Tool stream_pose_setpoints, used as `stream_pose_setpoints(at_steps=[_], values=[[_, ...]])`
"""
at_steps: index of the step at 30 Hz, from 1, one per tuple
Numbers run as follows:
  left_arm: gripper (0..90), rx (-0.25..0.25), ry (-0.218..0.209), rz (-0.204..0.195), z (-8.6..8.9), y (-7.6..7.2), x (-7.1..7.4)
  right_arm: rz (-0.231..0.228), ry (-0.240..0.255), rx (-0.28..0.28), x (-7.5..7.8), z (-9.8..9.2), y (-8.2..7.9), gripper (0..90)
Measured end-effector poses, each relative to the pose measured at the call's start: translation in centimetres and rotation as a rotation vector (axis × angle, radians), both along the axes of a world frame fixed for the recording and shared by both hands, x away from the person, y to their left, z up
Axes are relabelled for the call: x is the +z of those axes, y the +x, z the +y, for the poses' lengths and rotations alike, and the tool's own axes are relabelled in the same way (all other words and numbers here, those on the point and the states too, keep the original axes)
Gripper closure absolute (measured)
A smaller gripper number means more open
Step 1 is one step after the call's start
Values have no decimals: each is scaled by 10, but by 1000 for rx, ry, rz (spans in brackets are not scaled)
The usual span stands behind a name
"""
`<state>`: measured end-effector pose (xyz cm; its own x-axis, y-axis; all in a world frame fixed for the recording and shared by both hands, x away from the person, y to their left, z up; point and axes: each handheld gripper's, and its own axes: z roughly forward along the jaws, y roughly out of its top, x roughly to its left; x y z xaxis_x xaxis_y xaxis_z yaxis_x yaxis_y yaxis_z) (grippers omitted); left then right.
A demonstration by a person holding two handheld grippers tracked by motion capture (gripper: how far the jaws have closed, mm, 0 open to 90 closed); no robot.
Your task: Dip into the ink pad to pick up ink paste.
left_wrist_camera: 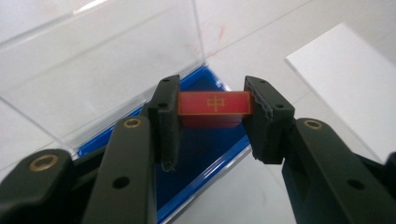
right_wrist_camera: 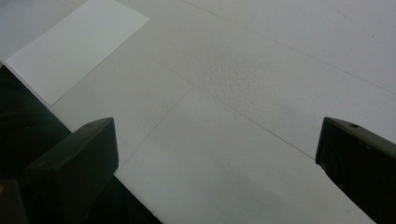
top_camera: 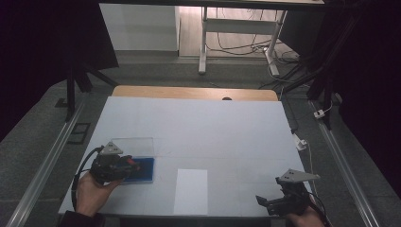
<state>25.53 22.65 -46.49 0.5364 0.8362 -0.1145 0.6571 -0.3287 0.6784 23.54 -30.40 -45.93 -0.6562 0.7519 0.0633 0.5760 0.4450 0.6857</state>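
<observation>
My left gripper (left_wrist_camera: 212, 109) is shut on a small red block (left_wrist_camera: 214, 105) with a gold character on its top. It holds the block just above the blue tray of an open case (left_wrist_camera: 205, 154). The case's clear lid (left_wrist_camera: 107, 60) stands open behind it. From above, the left gripper (top_camera: 135, 166) sits over the blue case (top_camera: 144, 170) at the table's near left. At the near right edge my right gripper (top_camera: 260, 201) rests with its jaws wide apart. Between its black fingers (right_wrist_camera: 77, 163) there is just bare table.
A white card (top_camera: 190, 190) lies flat near the front middle of the pale table (top_camera: 198, 127); it also shows as a white card (right_wrist_camera: 70, 46) ahead of the right gripper. A wooden edge (top_camera: 194, 92) marks the table's far side. Dark stands and cables flank both sides.
</observation>
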Motion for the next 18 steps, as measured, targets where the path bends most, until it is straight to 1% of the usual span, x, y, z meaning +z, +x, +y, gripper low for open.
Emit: stream_pose_setpoints(at_steps=[2,6,18], values=[[584,-4,-14,-5,-1,-1,2,0,0,-1,0,0,0,0],[584,-20,-24,-12,-4,-2,6,1,0,0,0,0,0,0],[584,-84,-14,-35,-23,-8,16,0,-1,3,0,0,0,0]])
